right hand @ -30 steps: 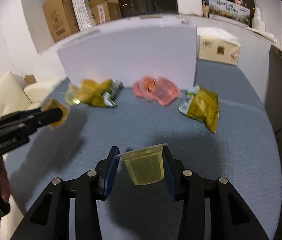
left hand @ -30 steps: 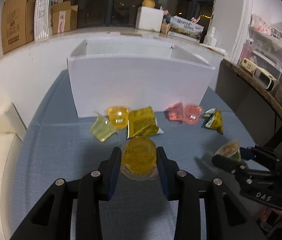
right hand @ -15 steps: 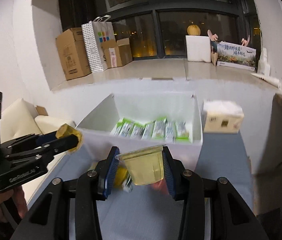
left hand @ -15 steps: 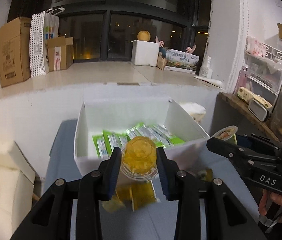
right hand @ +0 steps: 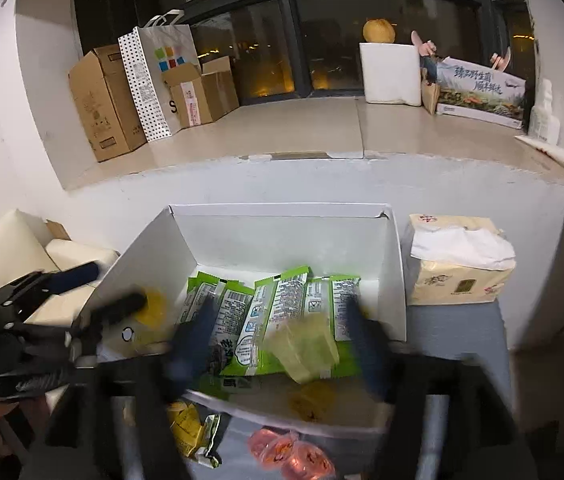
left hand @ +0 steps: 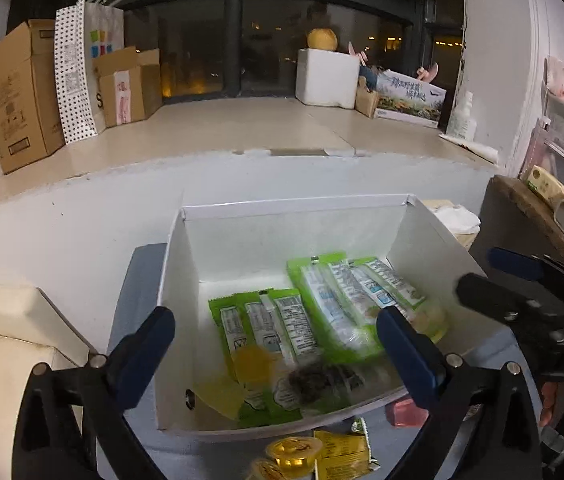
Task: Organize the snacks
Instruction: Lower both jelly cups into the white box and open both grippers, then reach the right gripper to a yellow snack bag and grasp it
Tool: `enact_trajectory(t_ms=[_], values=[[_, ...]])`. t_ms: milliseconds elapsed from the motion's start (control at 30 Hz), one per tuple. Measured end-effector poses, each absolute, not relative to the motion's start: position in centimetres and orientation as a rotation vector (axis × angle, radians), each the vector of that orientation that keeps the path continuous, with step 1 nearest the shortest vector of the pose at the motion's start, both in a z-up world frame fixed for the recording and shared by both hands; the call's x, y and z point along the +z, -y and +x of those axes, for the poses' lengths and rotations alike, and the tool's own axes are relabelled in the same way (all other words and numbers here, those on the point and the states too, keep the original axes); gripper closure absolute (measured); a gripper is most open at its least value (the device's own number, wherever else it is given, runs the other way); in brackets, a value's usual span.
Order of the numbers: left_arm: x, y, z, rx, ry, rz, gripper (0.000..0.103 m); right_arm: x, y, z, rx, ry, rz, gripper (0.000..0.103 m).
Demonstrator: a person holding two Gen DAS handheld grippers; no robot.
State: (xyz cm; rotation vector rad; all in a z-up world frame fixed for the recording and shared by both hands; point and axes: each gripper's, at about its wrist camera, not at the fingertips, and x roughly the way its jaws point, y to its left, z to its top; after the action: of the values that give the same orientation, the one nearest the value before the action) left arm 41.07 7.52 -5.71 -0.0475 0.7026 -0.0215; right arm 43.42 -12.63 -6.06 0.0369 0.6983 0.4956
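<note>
Both grippers' jaws just opening, cups loose (blurred) inside white box (left hand: pixel 170 280)

Your white box (left hand: pixel 433 236) sits open at the centre of the frame, with green snack packets (left hand: pixel 333 304) lying flat in a row across its floor. A blurred orange jelly cup (left hand: pixel 252 360) and a pale yellow-green jelly cup (right hand: pixel 305 344) show inside it, over the packets. At the bottom edge, outside the box, you have a gold cup (left hand: pixel 291 450), yellow packets (left hand: pixel 343 456) and pink cups (right hand: pixel 289 454) on the bench.
</note>
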Motion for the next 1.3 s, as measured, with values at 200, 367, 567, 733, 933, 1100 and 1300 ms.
enact_trajectory(t_ms=[200,367,567,733,933,1100,1300], values=[[-6.2,-7.6,40.1,-0.022,-0.707,-0.060,0.000,-6.6,14.8,41.9,0.487,-0.695,0.086,0.001],[-5.6,-6.9,36.9,-0.044,-0.690,-0.060,0.000,-6.3,16.0,38.4,0.469,-0.681,0.056,0.000],[-5.4,-4.8,29.8,-0.093,-0.653,-0.050,0.000,-7.5,18.1,32.1,0.453,-0.672,0.017,0.000],[-7.6,-2.8,23.2,-0.133,-0.657,-0.044,0.000,-11.4,19.7,28.0,0.431,-0.730,-0.017,0.000],[-10.8,-2.2,18.6,-0.133,-0.717,-0.100,0.000,-15.1,21.0,27.0,0.373,-0.817,-0.030,0.000],[-11.6,-2.6,17.0,-0.126,-0.733,-0.146,0.000,-16.2,21.4,29.8,0.341,-0.854,0.002,0.000],[-11.8,-3.1,16.1,-0.107,-0.736,-0.147,0.000,-17.6,20.2,34.5,0.300,-0.892,0.021,0.000]])
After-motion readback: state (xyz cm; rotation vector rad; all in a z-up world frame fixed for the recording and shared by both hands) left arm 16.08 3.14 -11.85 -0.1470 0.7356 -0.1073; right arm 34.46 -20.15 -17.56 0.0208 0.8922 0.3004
